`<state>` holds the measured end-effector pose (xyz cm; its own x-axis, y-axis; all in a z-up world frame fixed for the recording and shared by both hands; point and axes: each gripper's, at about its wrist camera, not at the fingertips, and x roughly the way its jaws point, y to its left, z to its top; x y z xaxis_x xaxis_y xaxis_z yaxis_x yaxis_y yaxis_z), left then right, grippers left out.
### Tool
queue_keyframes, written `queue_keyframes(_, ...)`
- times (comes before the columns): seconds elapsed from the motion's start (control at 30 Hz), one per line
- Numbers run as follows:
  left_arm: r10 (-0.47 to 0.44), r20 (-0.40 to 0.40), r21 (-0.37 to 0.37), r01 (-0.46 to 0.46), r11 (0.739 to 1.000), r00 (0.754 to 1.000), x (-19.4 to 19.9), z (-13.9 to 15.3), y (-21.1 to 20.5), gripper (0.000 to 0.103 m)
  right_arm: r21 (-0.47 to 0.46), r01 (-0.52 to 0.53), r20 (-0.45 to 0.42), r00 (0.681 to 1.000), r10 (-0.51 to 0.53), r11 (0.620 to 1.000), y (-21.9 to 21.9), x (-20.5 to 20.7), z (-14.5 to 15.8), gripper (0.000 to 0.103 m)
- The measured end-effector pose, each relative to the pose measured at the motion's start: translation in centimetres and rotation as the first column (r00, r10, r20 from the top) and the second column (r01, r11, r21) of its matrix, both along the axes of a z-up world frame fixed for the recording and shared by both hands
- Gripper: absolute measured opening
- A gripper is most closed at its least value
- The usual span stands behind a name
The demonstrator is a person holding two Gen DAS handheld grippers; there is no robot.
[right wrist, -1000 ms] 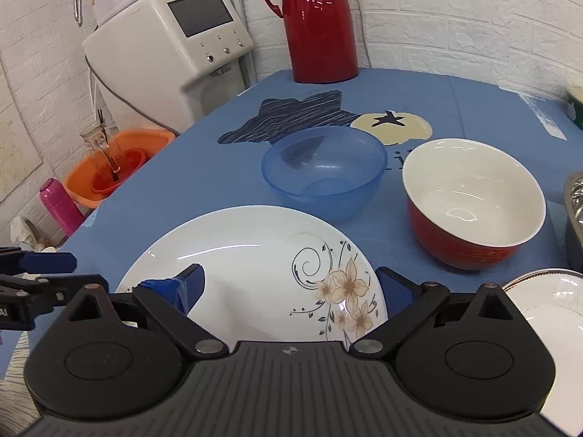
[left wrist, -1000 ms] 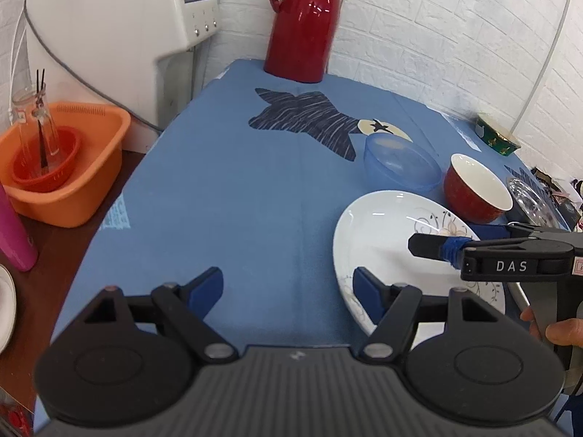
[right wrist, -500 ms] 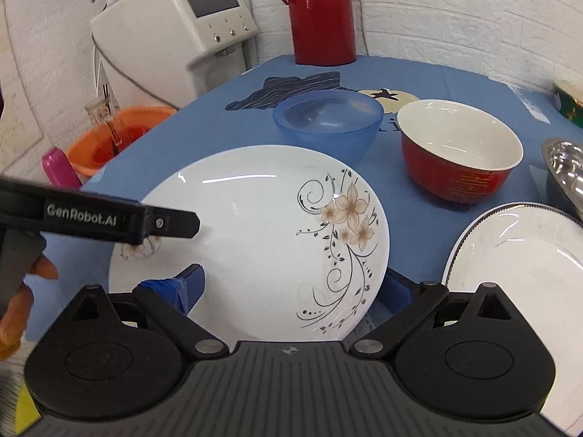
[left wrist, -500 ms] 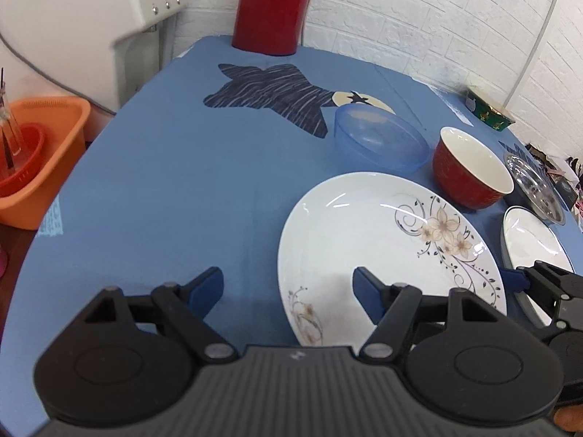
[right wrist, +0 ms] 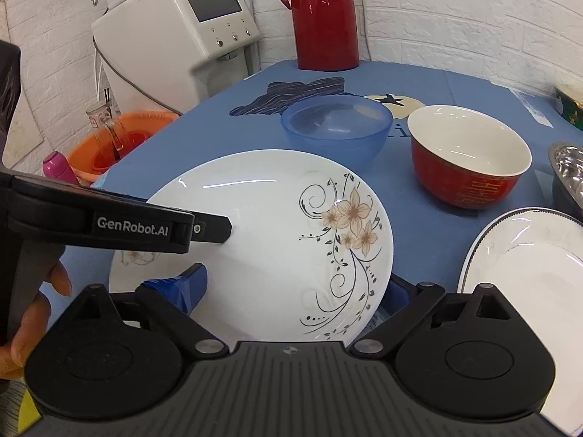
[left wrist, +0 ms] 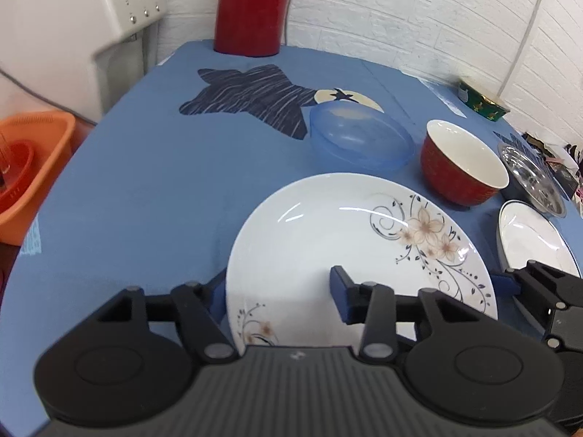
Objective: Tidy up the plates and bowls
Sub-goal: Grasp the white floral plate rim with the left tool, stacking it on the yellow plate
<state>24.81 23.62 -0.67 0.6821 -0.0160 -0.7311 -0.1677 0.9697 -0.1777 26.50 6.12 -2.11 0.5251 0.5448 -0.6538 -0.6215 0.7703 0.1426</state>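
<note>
A large white plate with a floral print [left wrist: 346, 247] [right wrist: 277, 225] lies on the blue tablecloth [left wrist: 153, 189]. My left gripper [left wrist: 278, 291] is open and straddles the plate's left rim, one finger outside the edge and one over the plate. From the near right side my right gripper [right wrist: 291, 287] stands open around the same plate, whose edge partly hides its right finger. Behind the plate stand a translucent blue bowl [left wrist: 360, 138] [right wrist: 335, 123] and a red bowl with a white inside [left wrist: 462, 164] [right wrist: 470, 153]. A second white plate with a dark rim [left wrist: 528, 236] [right wrist: 528, 262] lies to the right.
A steel bowl [left wrist: 532, 178] sits at the far right and a red thermos [left wrist: 251, 7] at the back. A white appliance [right wrist: 189, 36] and an orange basin [left wrist: 29, 167] stand left of the table. A person's hand [right wrist: 32, 313] holds the left gripper.
The left gripper has swung right, up to the floral plate, and now has its rim between the fingers. The right gripper has drawn back and lower, with the plate's near right edge between its fingers.
</note>
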Motion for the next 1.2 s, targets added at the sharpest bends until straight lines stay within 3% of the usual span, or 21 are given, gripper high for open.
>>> queue_keyframes(0.3,0.014,0.04,0.004,-0.014,1.0,0.999,-2.0,3.1,-0.3,0.042,0.062,0.024,0.027,0.999,-0.025,0.998,-0.6,-2.0,2.8,0.085)
queue_keyframes(0.6,-0.001,0.072,0.029,-0.001,1.0,0.997,-8.4,5.3,-2.6,0.042,0.1,0.025,0.044,0.999,-0.03,0.995,-3.2,-8.2,4.3,0.086)
queue_keyframes(0.73,-0.005,0.066,0.055,0.001,0.998,0.998,-11.5,5.0,-4.1,0.042,0.115,0.046,0.012,0.999,-0.048,0.992,-4.4,-10.7,3.7,0.086)
queue_keyframes(0.97,-0.008,0.039,0.03,0.007,1.0,0.999,-15.8,3.6,-5.9,0.042,0.125,0.074,-0.017,0.997,-0.072,0.989,-6.0,-14.0,2.8,0.086)
queue_keyframes(1.2,0.007,0.013,0.004,-0.008,1.0,1.0,-17.5,1.9,-6.0,0.043,0.114,0.064,-0.044,0.997,-0.059,0.991,-6.2,-15.4,1.5,0.086)
